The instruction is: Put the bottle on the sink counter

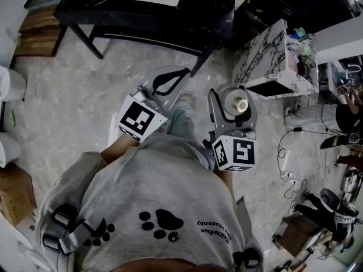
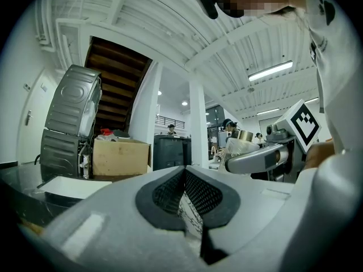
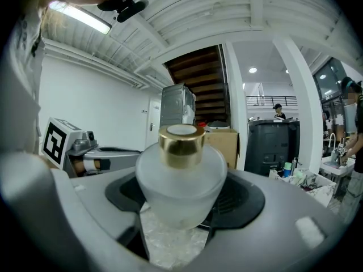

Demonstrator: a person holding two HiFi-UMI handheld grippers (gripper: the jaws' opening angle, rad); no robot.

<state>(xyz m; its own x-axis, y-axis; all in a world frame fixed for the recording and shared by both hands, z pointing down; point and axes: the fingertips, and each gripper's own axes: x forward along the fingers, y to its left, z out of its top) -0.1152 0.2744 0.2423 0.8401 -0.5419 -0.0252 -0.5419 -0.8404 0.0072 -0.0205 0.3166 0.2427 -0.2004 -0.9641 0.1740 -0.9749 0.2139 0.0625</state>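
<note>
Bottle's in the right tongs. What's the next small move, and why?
Probably carry it forward and to the right, kept upright. The right tongs are closed on the frosted gold-capped bottle, which hangs over bare floor, and the marble-patterned counter lies ahead to the right in the head view. The left tongs are shut and empty.

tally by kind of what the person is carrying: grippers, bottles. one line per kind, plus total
Grippers: 2 (left gripper shut with nothing in it; right gripper closed on the bottle)
Bottles: 1 (frosted bottle with a gold cap)
Total: 3
</note>
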